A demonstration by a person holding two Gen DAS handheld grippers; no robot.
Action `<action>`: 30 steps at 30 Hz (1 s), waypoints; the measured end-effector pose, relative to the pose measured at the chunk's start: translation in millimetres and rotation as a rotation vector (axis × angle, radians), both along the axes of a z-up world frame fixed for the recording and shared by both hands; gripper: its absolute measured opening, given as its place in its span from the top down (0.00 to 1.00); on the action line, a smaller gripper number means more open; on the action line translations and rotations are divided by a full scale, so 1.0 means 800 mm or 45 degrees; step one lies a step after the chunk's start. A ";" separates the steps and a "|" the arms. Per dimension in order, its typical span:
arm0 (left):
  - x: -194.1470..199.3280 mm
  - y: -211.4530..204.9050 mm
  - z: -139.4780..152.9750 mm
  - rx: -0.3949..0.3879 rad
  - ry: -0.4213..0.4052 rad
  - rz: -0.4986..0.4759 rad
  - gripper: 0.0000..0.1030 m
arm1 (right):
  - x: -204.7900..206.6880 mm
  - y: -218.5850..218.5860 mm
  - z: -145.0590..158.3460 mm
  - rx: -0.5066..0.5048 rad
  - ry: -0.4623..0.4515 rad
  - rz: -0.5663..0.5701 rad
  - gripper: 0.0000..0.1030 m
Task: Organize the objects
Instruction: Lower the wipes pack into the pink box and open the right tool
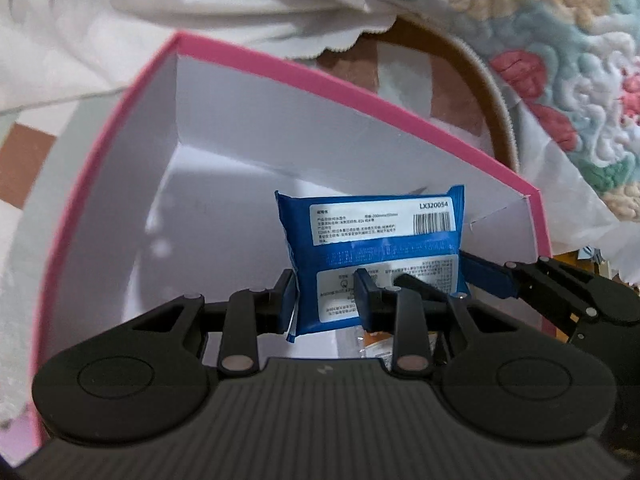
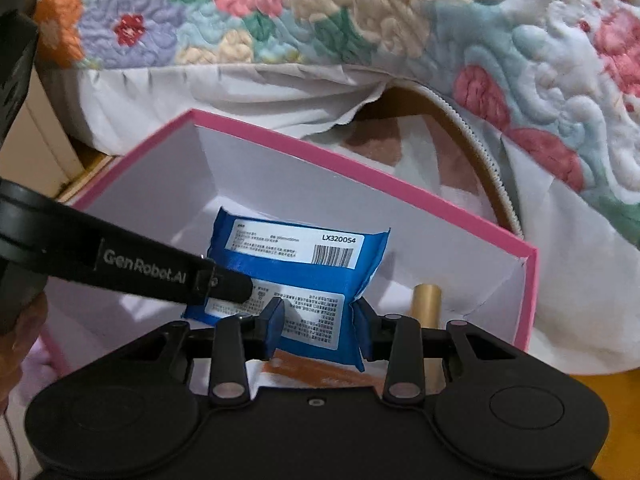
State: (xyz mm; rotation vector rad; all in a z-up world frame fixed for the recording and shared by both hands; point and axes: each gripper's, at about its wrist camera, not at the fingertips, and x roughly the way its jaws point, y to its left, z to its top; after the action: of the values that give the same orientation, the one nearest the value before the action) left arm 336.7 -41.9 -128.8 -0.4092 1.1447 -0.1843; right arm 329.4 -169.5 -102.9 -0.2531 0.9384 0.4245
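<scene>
Both claws (image 1: 329, 296) (image 2: 318, 330) gripping blue packet (image 1: 376, 236), gold tube (image 2: 427, 304) right-view only

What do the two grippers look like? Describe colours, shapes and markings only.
Both the left gripper and right gripper are matte black with blue fingertip pads, silver pivot pins, round discs and ribbed bodies. The left one's side reads "GenRobot.AI".

**Gripper state**

Left gripper (image 1: 329, 294): jaws closed on the left part of the pack (image 1: 372, 248). Right gripper (image 2: 319, 330): jaws closed on the pack's right part. The two grippers sit side by side, fingers nearly touching, both angled downward.
</scene>
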 end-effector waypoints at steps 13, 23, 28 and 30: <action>-0.052 -0.014 0.045 0.082 -0.102 -0.037 0.60 | -0.036 -0.025 0.023 0.130 0.037 -0.121 0.55; -0.135 -0.010 0.141 0.159 -0.168 -0.249 0.57 | -0.123 -0.049 0.097 0.283 0.057 -0.132 0.49; -0.167 0.000 0.192 0.265 -0.192 -0.301 0.53 | -0.155 -0.049 0.149 0.281 0.054 -0.122 0.45; -0.180 0.006 0.209 0.302 -0.184 -0.316 0.50 | -0.167 -0.048 0.166 0.276 0.063 -0.116 0.45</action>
State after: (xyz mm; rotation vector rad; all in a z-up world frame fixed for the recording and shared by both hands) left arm 192.9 -37.0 38.3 -0.0419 1.0584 -0.2865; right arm 195.4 -207.7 30.0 -0.0030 0.9405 0.4464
